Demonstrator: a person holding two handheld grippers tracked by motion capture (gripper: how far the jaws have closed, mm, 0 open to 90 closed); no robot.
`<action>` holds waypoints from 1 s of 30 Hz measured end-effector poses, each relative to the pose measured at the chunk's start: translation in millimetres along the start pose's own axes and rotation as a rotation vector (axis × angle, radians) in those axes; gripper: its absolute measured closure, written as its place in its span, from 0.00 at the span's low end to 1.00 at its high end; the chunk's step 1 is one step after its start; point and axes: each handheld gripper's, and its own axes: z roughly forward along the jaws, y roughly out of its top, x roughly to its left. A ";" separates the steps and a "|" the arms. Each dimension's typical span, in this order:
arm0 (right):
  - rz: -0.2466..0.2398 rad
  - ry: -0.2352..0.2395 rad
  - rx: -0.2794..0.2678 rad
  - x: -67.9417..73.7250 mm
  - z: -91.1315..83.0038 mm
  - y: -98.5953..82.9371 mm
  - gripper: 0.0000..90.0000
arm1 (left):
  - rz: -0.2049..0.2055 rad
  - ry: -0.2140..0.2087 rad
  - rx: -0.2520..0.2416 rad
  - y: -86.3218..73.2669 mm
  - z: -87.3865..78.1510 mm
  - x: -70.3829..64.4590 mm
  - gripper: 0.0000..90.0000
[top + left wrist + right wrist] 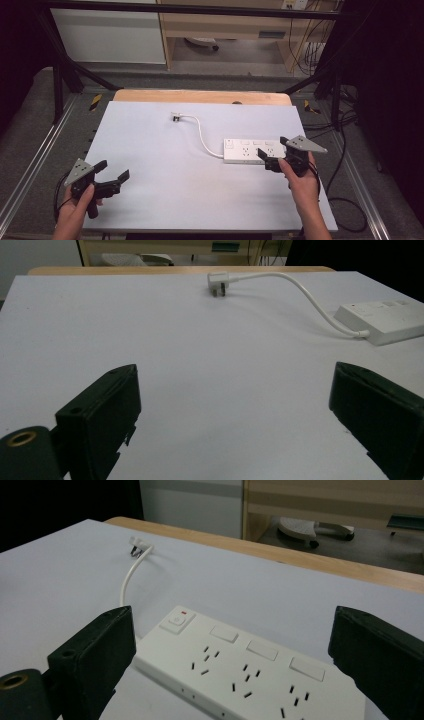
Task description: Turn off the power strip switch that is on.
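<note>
Nearest, right gripper [276, 159] with jaws spread wide, straddling the white power strip [250, 675] on the pale table [165, 190], nothing clamped yet. Left gripper [114, 176] low at the near left, jaws likewise released, well apart from everything. Strip probably light, rigid, smooth plastic, likely slippery; best taken across its long edges, clear of the switch [176, 620]. Farther off, a soft white cord [201, 134] curving to the plug [218, 284] near the far edge; liable to drag. Nothing in the way.
</note>
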 end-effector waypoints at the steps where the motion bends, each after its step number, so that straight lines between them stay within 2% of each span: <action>1: 0.005 -0.002 -0.001 -2.2 0.1 1.5 0.06 | 0.001 0.000 0.002 0.0 0.3 0.0 0.07; 9: 0.025 -0.010 -0.023 -11.0 -0.3 10.2 0.03 | -0.015 0.006 0.016 -1.8 1.6 0.8 0.06; 14: 0.026 -0.022 -0.040 -18.2 5.5 20.3 0.03 | -0.025 0.007 0.011 -1.6 1.7 2.5 0.06; 21: 0.016 -0.050 -0.050 -19.9 11.1 30.5 0.04 | -0.049 0.001 -0.007 -1.3 2.2 4.8 0.07; 25: 0.025 -0.056 -0.047 -21.8 13.0 34.4 0.04 | -0.062 0.002 -0.004 -0.7 -0.3 1.1 0.07; 30: 0.015 -0.054 -0.028 -24.0 13.9 34.6 0.03 | -0.043 -0.010 -0.005 0.9 3.3 -5.9 0.07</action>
